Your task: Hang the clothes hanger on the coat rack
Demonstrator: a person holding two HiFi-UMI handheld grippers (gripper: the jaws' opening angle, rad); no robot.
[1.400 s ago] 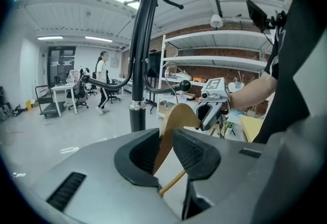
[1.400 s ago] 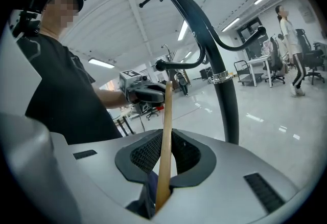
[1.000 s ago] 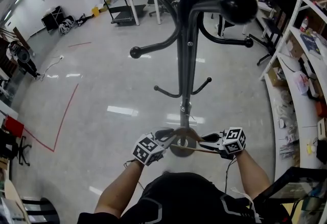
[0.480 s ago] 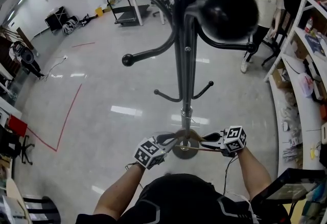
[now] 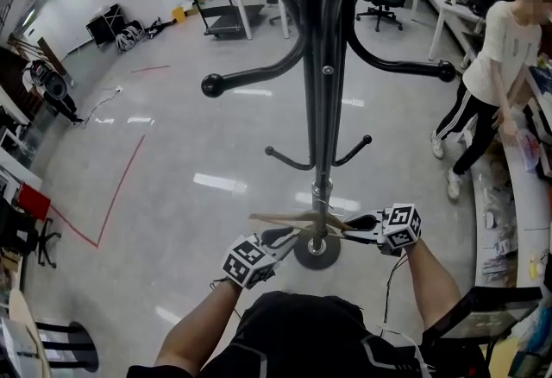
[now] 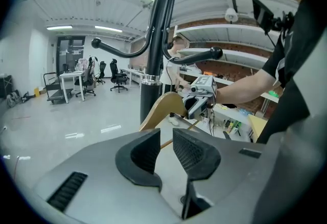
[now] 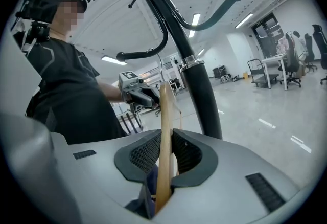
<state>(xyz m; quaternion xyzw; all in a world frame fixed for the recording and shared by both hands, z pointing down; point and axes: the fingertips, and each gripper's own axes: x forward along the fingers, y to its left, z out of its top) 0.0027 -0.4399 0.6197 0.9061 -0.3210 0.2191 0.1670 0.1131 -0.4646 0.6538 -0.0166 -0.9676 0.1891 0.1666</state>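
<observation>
- Head view: hanger (image 5: 297, 220) lies roughly level and low, just in front of the rack (image 5: 321, 109) pole, above its base.
  - Right gripper (image 5: 354, 224) is at the hanger's right end.
  - Left gripper (image 5: 283, 238) sits just under the left half; can't tell contact from here.
  - Low hooks (image 5: 289, 164) are higher up the pole, the long arms higher again. Those in view are bare.
  - Person (image 5: 500, 57) stands well off to the right, not involved.
- Left gripper view: left gripper (image 6: 164, 138) jaws are apart w/ a clear gap, nothing pinched.
  - Hanger (image 6: 162, 107) end shows just beyond the tips, its lower bar visible through the gap.
  - Right gripper (image 6: 200, 99) is at the far end.
- Right gripper view: right gripper (image 7: 164, 142) jaws are closed tight on the wood of the hanger (image 7: 164, 110).
  - Hanger stands edge-on between the pads and runs on toward the left gripper (image 7: 139, 96).
  - Rack (image 7: 202, 95) pole is just beside.
- Progress, my read:
  - Done: hanger is in hand and at the rack.
  - Not done: the hang itself, nothing on any hook.
  - Left to do: raise hanger to a hook or arm, get its top hook over, let go.
  - Hanger's own hook can't be made out in any view, so orientation is unsure.
  - One grip, near an end, so the hanger may swing on the lift.
</observation>
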